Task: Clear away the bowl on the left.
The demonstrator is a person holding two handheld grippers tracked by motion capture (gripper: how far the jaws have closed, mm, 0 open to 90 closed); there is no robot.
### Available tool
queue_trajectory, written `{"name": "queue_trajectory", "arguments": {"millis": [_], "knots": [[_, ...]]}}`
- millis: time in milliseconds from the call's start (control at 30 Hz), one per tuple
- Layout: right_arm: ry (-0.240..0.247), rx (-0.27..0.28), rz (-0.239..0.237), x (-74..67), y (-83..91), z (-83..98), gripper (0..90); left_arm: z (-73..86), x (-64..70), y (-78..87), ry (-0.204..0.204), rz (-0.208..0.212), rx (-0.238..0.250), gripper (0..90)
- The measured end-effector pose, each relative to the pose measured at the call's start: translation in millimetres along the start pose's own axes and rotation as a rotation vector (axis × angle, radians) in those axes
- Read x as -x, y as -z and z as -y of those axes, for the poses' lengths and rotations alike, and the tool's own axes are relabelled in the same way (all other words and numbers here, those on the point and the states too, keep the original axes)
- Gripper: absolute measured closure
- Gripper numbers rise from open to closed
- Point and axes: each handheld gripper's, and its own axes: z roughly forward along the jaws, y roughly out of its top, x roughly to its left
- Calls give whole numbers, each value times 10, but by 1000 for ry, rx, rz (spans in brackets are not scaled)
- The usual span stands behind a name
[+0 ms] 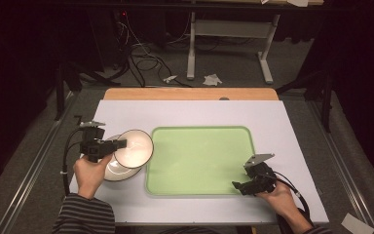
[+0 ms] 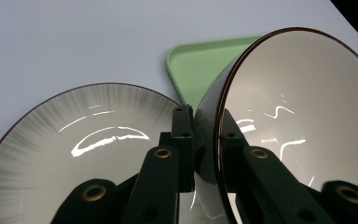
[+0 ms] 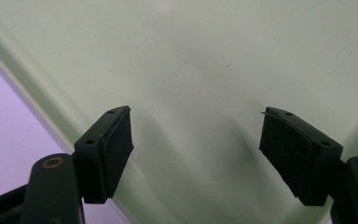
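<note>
— Where is the bowl [image 2: 303, 116]?

— Pinched by its rim between the fingers [image 2: 182, 140] of the left gripper [image 1: 121, 144], one finger inside the wall, one outside. It is tipped on edge, its pale inside facing sideways, lifted just over a grey-streaked plate [image 2: 74, 144] that lies under and beside those fingers.

— And the other hand?

— The right gripper [image 1: 238, 185] is released, its fingers [image 3: 116, 144] spread wide with nothing between them, hovering over the near corner of a green tray [image 1: 199, 158]. The tray's near edge lies just beyond the bowl.
</note>
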Motion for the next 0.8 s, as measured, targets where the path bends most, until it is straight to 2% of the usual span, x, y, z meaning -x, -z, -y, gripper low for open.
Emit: {"name": "queue_trajectory", "arguments": {"millis": [267, 800], "knots": [[-5, -5, 2, 3, -2, 0, 267, -35, 70, -17, -18, 26, -13, 819], [-2, 2, 1, 6, 2, 2, 267, -136, 311, -120, -68, 74, -36, 819]]}}
